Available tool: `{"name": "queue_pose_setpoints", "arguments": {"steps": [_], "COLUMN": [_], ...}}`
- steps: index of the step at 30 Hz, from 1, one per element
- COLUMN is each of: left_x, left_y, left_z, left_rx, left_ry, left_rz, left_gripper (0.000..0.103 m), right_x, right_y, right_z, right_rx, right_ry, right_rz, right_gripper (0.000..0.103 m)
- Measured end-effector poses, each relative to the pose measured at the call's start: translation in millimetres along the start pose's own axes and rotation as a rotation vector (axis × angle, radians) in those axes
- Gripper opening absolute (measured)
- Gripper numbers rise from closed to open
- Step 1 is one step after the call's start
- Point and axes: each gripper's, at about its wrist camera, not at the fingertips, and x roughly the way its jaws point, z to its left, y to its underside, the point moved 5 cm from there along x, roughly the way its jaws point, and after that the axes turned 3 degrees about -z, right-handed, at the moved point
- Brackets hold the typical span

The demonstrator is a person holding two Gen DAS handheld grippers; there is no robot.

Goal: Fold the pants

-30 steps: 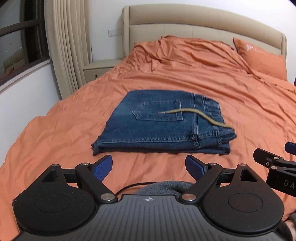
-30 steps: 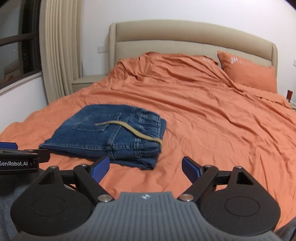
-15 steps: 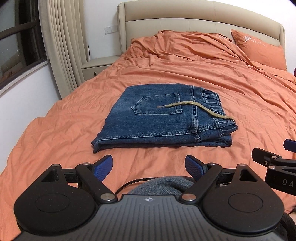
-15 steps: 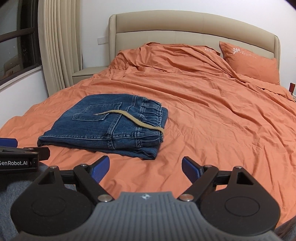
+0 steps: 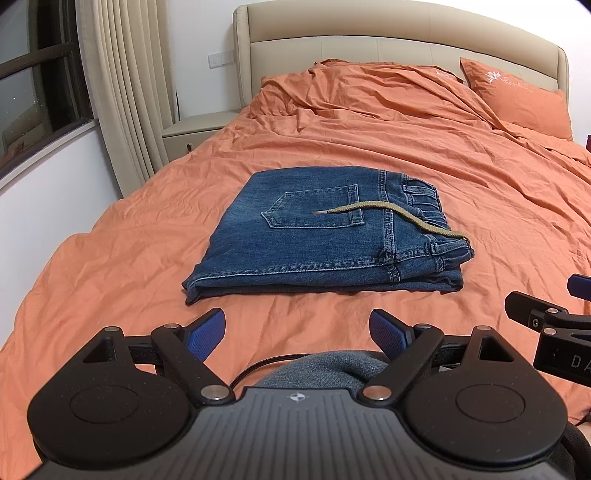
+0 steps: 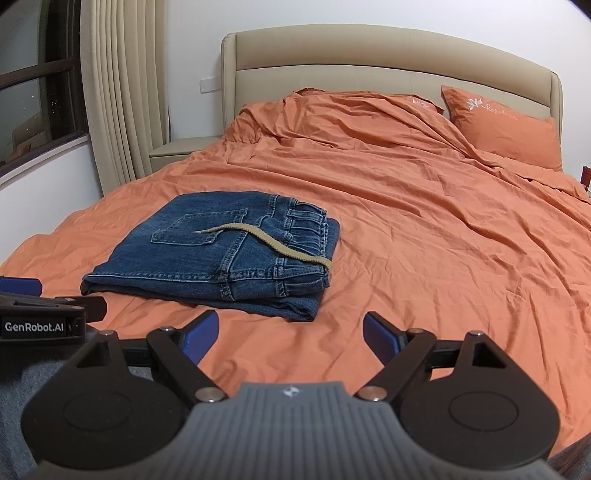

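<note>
Blue jeans lie folded in a flat rectangle on the orange bed, back pocket up, with a tan drawstring lying across the top. They also show in the right wrist view, ahead and to the left. My left gripper is open and empty, held back from the near edge of the jeans. My right gripper is open and empty, near the jeans' right front corner. Each gripper shows at the edge of the other's view.
The orange bedsheet is wrinkled, with bunched covers and a pillow by the beige headboard. A nightstand, curtain and window are at the left. Grey cloth shows under the left gripper.
Both grippers have tilted slightly, shifting the view of the bed. The jeans have not moved and both grippers stay open.
</note>
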Motion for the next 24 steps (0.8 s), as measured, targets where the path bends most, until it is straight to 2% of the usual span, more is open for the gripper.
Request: {"name": "queue_pose_setpoints", "arguments": {"steps": [24], "left_x": [-0.3], "left_y": [-0.1], "left_z": [-1.0], "left_rx": [0.001], "left_ry": [-0.003], "left_rz": [0.000], "left_gripper": [0.102], "right_x": [0.6], "right_y": [-1.0], "right_z": [-2.2], "right_rx": [0.008], "right_ry": [0.000], "right_rz": [-0.004], "right_gripper": [0.082]}}
